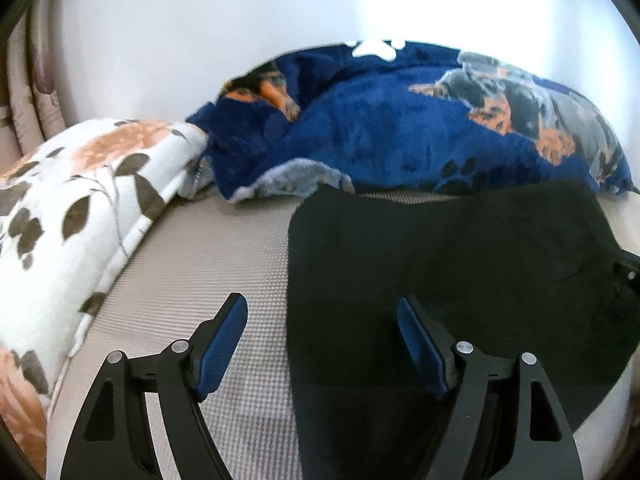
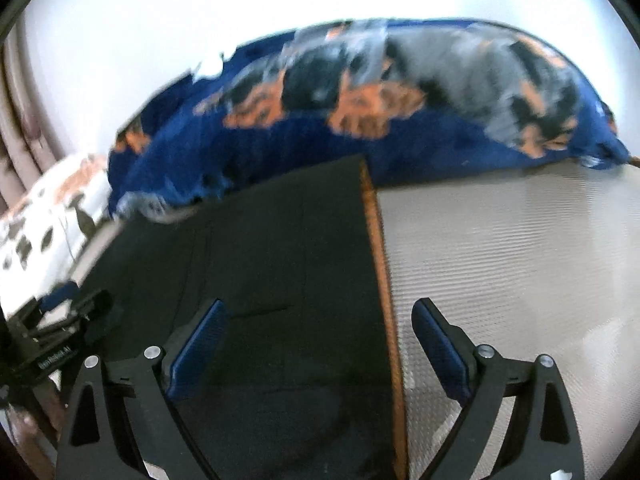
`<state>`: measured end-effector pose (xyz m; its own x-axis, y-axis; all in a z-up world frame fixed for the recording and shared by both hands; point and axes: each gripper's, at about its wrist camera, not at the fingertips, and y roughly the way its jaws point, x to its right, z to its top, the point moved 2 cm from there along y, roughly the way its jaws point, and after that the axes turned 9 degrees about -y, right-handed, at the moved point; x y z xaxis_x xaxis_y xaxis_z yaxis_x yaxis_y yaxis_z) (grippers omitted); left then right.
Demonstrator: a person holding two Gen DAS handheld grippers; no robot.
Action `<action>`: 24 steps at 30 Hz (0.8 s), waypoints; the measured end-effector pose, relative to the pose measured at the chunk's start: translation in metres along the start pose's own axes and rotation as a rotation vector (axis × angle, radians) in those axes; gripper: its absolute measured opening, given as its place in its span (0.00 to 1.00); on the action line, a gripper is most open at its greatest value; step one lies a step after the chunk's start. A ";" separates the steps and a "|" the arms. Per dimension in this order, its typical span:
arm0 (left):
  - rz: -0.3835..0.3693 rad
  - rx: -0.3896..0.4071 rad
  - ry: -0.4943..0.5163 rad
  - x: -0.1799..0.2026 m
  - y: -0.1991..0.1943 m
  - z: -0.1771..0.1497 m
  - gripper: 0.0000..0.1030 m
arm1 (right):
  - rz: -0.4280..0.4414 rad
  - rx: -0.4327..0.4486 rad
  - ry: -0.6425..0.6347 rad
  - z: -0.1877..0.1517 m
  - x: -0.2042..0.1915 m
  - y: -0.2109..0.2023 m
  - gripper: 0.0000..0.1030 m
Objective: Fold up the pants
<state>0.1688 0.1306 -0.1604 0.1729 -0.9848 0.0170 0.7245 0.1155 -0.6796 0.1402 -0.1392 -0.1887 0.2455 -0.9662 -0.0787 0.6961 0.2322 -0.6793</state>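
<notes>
Looking past my left gripper (image 1: pixel 322 312) and right gripper (image 2: pixel 318 314), both spread wide and empty, I see the black pants (image 1: pixel 440 264) flat just beneath, their near end cut off.

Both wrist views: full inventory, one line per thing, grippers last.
pants: 1, black, flat on the bed, orange strip along one edge in the right wrist view.
bed cover: 1, beige ribbed, under the pants.
dog-print blanket: 1, navy with orange and grey, bunched behind the pants by the wall.
floral quilt: 1, white with peach and brown, far left.
wall: white, behind.
left gripper: black, blue pads, open over a pants edge.
right gripper: black, blue pads, open over the orange edge.
</notes>
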 end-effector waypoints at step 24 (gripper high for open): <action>0.004 0.404 -0.037 0.034 -0.266 0.025 1.00 | 0.069 0.284 -0.086 -0.007 -0.042 -0.213 0.95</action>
<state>-0.0014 0.0700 0.0392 0.1950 -0.9797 0.0460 0.9262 0.1686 -0.3371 -0.0228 -0.1489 -0.0455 0.3463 -0.9369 -0.0471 0.8339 0.3305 -0.4420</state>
